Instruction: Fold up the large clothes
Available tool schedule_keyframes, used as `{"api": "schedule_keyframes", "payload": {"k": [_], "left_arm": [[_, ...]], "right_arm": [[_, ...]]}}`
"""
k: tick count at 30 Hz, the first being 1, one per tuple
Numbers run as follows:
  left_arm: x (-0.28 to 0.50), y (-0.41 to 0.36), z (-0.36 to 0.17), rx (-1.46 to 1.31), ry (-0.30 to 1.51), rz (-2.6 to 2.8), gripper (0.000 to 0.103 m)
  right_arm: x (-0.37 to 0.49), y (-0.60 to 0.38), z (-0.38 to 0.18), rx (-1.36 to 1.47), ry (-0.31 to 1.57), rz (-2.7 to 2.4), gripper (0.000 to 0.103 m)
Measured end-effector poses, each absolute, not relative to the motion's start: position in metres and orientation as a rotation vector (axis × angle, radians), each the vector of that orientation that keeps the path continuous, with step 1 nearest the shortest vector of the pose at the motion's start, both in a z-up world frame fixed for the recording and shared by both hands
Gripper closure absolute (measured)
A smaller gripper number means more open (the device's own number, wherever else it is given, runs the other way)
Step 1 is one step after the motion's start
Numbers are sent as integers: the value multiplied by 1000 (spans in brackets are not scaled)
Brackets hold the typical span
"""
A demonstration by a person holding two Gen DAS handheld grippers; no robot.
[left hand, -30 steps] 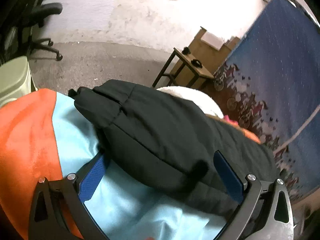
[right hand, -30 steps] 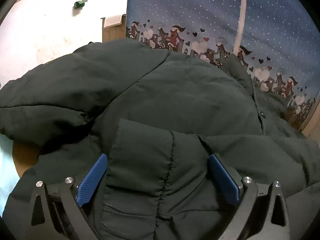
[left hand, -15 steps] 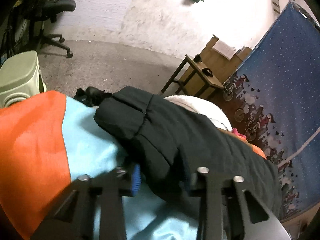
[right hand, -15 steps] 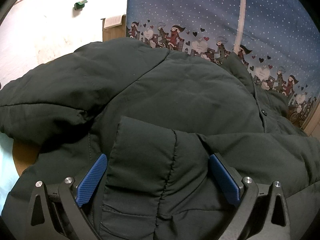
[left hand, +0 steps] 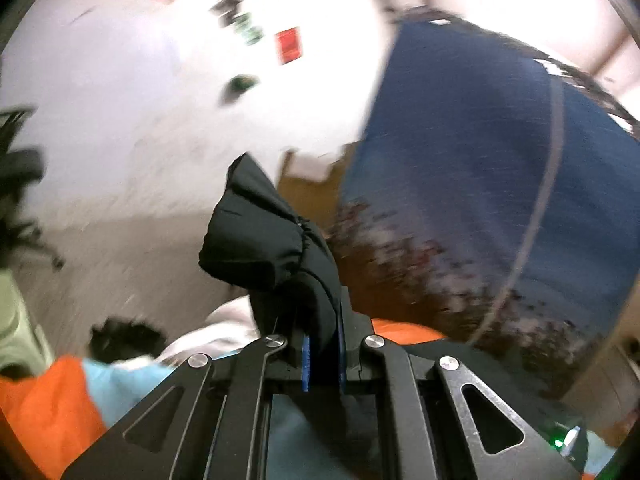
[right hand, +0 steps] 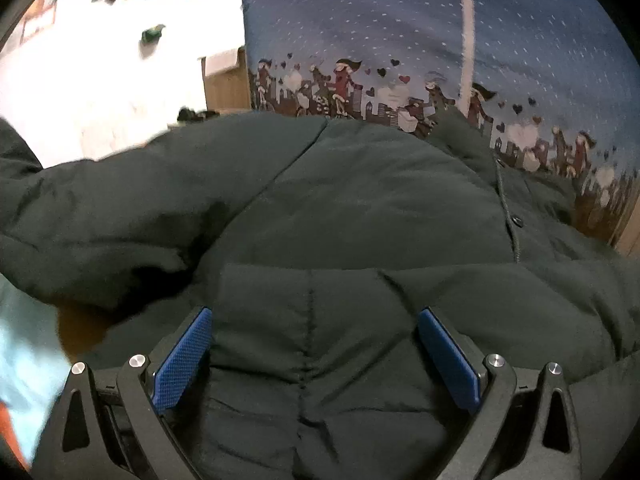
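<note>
A dark green padded jacket (right hand: 360, 208) fills the right wrist view, spread over the work surface. My right gripper (right hand: 316, 344) stands open above it, its blue pads (right hand: 184, 356) on either side of a quilted panel. One sleeve stretches away to the left. In the left wrist view my left gripper (left hand: 322, 344) is shut on the jacket's sleeve cuff (left hand: 260, 240), which stands up black and bunched above the blue pads (left hand: 306, 360). That view is blurred by motion.
An orange and light blue cover (left hand: 48, 400) lies under the jacket. A blue patterned hanging cloth (right hand: 400, 40) stands behind it. A wooden side table (right hand: 224, 80) is by the white wall. An office chair (left hand: 20, 184) is at the far left, on the grey floor.
My left gripper closed on the sleeve cuff and rose with it, rolling as it went. The right gripper shifted slightly and stayed open over the jacket.
</note>
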State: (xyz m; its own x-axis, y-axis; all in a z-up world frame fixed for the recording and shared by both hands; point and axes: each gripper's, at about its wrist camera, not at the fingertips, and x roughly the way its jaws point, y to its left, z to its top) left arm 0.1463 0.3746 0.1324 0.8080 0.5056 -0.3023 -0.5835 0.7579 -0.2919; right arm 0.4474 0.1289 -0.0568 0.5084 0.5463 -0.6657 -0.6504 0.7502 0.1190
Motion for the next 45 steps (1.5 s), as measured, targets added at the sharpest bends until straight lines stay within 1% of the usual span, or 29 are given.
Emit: {"api": "schedule_keyframes", "payload": {"k": [7,12,16,23,29,32,35,40,45], "left_arm": [[185,302,164,-365,181,408,97],[208,253,176,-353,176,294,97],[236,208,187,-322,195,194,97],[283,123,174,-215,256,36,98],[324,44,149,-144,328,-73,98],[344,9,125,-113,387,-125,98],[360,-22,97,-79,453,-173,98],[384,-64,45,-44,565,-235,98],[398,-77,-5,-69,702,-282,98]], "right_arm": [[450,85,-23,-120,704,757,0],[457,39,-5,-14,752,859,0],[463,3,7,39,769,828,0],[474,-64,34,76,735,724,0],[488,-132,55,195,713,662,0],[495,-162,57,245,711,638,0],[503,-185,49,295,738,618,0],[513,-218,19,368,823,550,0],[518,-247,-10,441,887,496,0]]}}
